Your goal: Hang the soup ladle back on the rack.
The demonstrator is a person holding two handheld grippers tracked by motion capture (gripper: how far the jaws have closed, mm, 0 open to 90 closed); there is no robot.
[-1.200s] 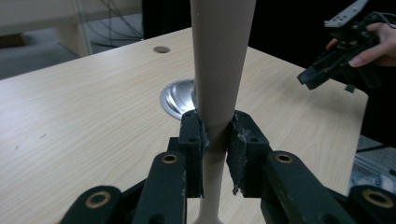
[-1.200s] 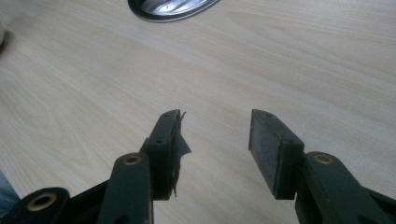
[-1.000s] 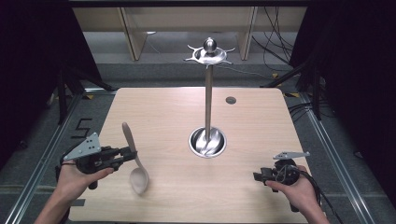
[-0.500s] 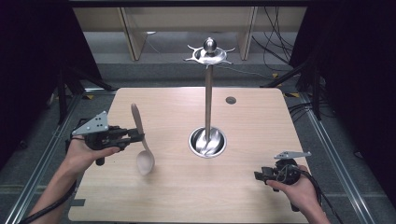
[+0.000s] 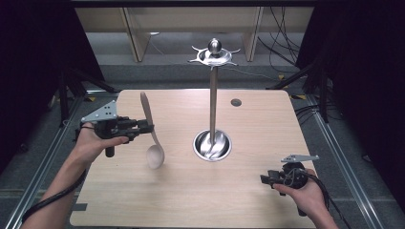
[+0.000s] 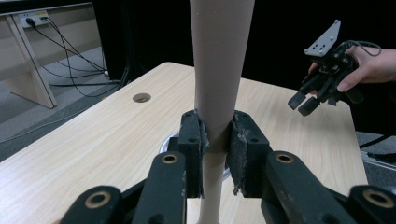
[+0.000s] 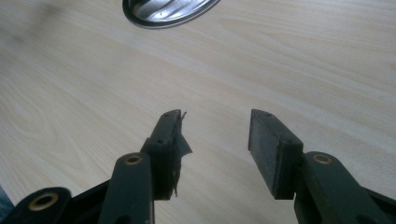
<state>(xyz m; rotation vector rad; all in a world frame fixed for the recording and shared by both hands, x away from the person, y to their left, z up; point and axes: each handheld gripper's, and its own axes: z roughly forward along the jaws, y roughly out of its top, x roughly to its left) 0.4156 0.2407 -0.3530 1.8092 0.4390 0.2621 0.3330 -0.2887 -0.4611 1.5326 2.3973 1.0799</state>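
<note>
While the left gripper (image 5: pixel 145 127) pinches the wooden spoon (image 5: pixel 152 133) by its handle, bowl hanging just below the jaws above the table (image 5: pixel 248 119), the right gripper (image 5: pixel 265 179) rests low, jaws spread and empty, metal utensil stand (image 5: pixel 213 95) between them.

I see one tabletop (image 5: pixel 248 191), a pale wood-grain slab with rounded corners, mounted over a metal frame on a grey floor (image 5: pixel 43 157). A round cable hole (image 5: pixel 236 102) sits in the tabletop near its far edge, right of centre. The only item I see resting directly on the tabletop is a metal stand (image 5: pixel 213 95): its round, shiny base (image 5: pixel 212 145) sits near the middle, and a thin upright pole rises from it to a pronged top with a ball.
</note>
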